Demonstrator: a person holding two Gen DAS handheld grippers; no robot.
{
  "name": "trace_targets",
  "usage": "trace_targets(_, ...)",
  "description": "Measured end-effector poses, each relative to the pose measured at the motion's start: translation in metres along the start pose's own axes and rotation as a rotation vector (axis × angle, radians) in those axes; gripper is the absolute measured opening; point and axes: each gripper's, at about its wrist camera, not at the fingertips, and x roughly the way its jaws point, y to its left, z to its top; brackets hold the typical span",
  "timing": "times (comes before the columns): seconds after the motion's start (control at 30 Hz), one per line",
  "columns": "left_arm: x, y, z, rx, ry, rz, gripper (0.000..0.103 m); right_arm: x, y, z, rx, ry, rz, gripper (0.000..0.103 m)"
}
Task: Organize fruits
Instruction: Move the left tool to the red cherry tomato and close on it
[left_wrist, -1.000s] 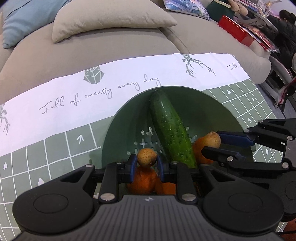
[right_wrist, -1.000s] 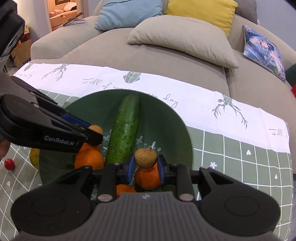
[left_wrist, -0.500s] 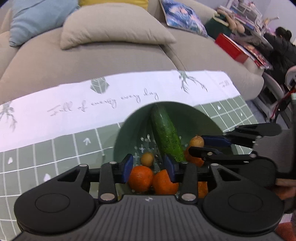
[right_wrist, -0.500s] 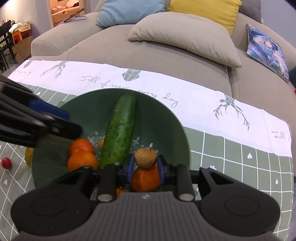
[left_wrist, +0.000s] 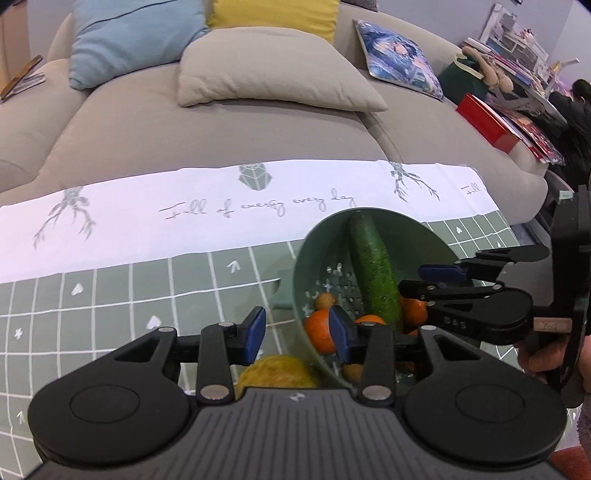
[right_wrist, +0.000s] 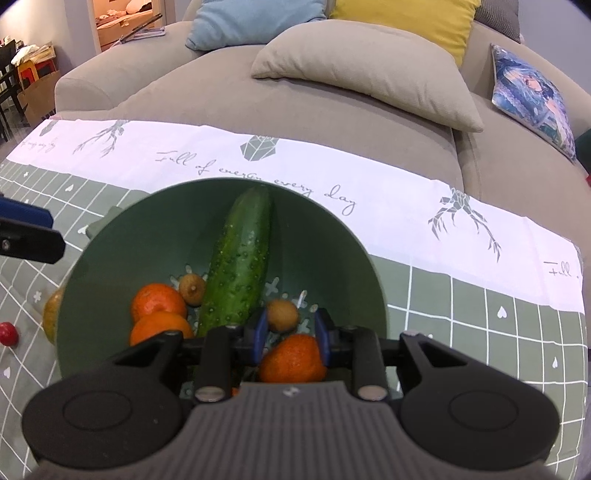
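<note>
A green colander bowl (right_wrist: 332, 236) holds a cucumber (right_wrist: 240, 258), three oranges (right_wrist: 159, 301) and two small brown fruits (right_wrist: 282, 314). My right gripper (right_wrist: 290, 334) is open just above the bowl, one brown fruit lying loose beyond its fingertips. My left gripper (left_wrist: 297, 334) is open and empty at the bowl's left rim (left_wrist: 299, 266). A yellow fruit (left_wrist: 275, 373) lies on the cloth under it. The right gripper (left_wrist: 439, 280) also shows in the left wrist view, over the bowl.
A green checked tablecloth (right_wrist: 480, 306) with a white printed border covers the table. A small red fruit (right_wrist: 7, 333) lies at the left on the cloth. A grey sofa (right_wrist: 295, 96) with cushions stands behind the table.
Both grippers opened and dropped their brown fruits into the bowl. The left gripper then drew back and to the left of the bowl.
</note>
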Motion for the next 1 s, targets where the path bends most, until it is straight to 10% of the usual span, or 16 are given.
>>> trace_targets(0.6, -0.082, 0.031, -0.060, -0.008, -0.089, 0.082, 0.047, -0.110, 0.077, -0.043, 0.176, -0.186, 0.073, 0.047)
trace_targets(1.0, -0.081, 0.056, -0.130, -0.071, -0.026, 0.124, 0.047, -0.114, 0.143, -0.113, 0.291, -0.207, 0.018, 0.047)
